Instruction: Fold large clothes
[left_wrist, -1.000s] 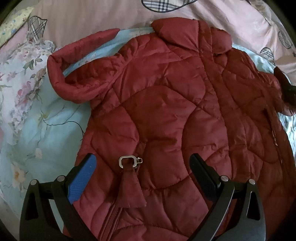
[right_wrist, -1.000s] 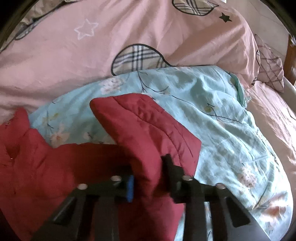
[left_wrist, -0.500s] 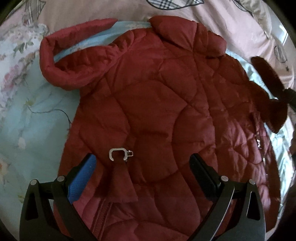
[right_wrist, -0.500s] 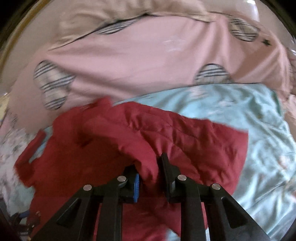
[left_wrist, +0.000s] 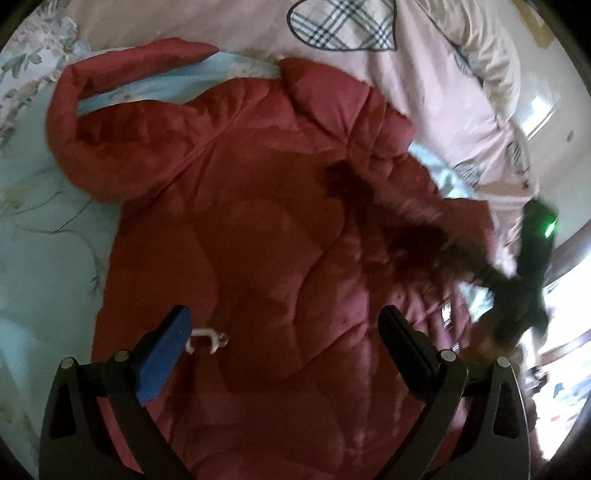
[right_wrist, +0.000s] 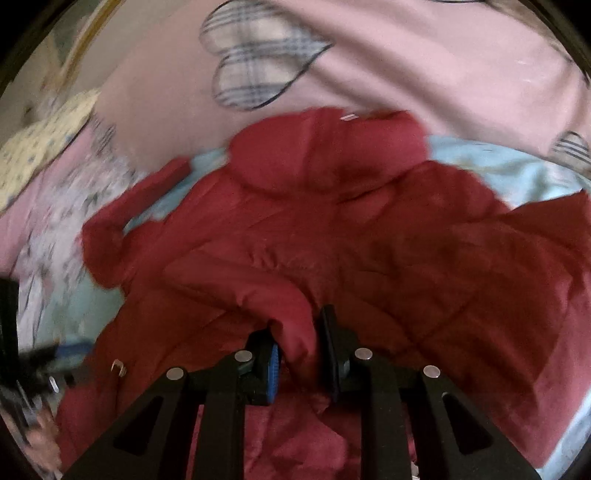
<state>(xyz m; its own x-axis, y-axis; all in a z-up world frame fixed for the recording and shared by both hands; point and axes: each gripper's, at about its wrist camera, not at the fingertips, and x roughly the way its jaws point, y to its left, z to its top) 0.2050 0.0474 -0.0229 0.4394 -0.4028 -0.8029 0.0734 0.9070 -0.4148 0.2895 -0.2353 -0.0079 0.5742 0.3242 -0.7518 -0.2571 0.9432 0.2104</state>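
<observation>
A dark red quilted jacket (left_wrist: 258, 229) lies spread on the bed, collar at the far end; it also shows in the right wrist view (right_wrist: 332, 221). Its left sleeve (left_wrist: 122, 110) curls at the upper left. My left gripper (left_wrist: 284, 332) is open and empty, hovering over the jacket's lower part near a metal clip (left_wrist: 208, 336). My right gripper (right_wrist: 299, 347) is shut on the right sleeve (right_wrist: 291, 317) and holds it over the jacket's body. The right gripper appears blurred at the right of the left wrist view (left_wrist: 524, 280).
A light blue floral sheet (left_wrist: 44, 221) lies under the jacket. A pink quilt with plaid hearts (left_wrist: 343, 22) lies behind the collar, also in the right wrist view (right_wrist: 258, 66). A bright window area sits at the far right (left_wrist: 565, 302).
My right gripper has swung the held sleeve leftward across and over the jacket's body. My left gripper has shifted to the right over the jacket, still open.
</observation>
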